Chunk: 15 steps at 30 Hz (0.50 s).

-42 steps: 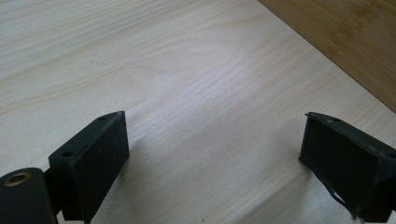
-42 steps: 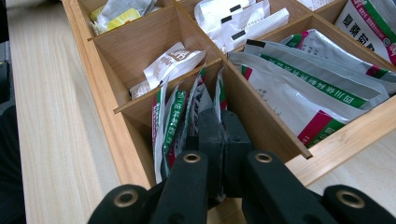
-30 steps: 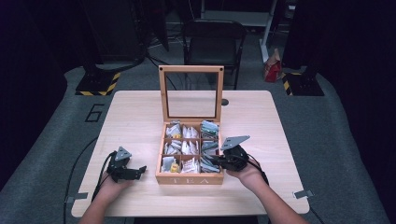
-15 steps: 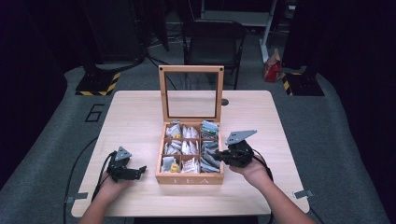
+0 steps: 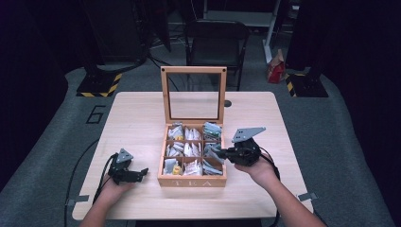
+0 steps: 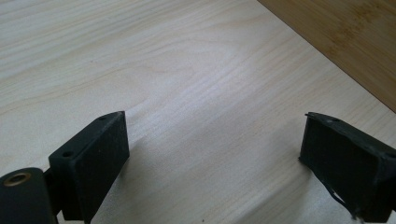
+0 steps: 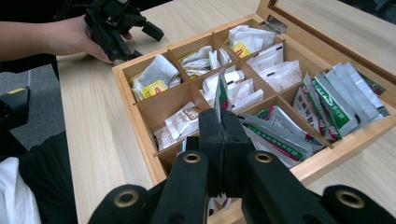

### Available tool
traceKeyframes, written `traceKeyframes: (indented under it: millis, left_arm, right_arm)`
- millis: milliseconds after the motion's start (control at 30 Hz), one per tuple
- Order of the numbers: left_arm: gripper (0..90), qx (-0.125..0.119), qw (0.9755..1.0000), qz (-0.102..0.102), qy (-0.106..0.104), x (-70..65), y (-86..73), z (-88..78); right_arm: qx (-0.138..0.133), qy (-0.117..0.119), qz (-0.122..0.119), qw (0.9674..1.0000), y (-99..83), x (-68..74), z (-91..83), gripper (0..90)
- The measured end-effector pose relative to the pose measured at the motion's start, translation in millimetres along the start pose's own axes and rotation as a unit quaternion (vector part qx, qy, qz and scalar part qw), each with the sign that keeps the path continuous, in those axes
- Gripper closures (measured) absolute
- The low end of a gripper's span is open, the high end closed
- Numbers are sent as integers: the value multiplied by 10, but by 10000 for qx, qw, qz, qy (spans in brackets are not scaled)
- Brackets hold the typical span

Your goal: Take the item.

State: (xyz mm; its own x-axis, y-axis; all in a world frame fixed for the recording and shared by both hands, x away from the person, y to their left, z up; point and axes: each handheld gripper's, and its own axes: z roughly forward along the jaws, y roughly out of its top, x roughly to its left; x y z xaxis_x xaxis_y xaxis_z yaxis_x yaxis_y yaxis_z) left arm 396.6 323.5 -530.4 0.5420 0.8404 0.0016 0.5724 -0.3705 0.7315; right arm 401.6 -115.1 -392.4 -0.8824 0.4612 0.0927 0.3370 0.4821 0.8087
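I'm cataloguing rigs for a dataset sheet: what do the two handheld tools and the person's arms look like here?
Both tools are black. The left tool and right tool each carry a grey three-cornered plate on top and trail a black cable. The left one's flat, blocky fingers are matte, with small screw holes. On the right tool, brass-coloured rivets sit in the black linkage arms behind the pads. The forearms are bare, with no sleeves in view.

Lab or studio setup, not a home: grey carpeted floor [image 5: 56,142] with a painted "6" [image 5: 96,114] at 10 o'clock, hazard-striped stand bases [image 5: 101,85] (yellow-black), black curtains [image 5: 359,71] all round, folding chair [image 5: 215,42] at 12 behind the pale wood surface [image 5: 132,118].
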Motion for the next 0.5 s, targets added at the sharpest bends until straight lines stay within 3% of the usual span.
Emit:
traceKeyframes:
  millis: [500]
  left_arm:
    - [75, -43, 10000, -15, 13, -2, -1, 6]
  right_arm:
    - [-54, -258, 113, 9996, -38, -90, -152, 894]
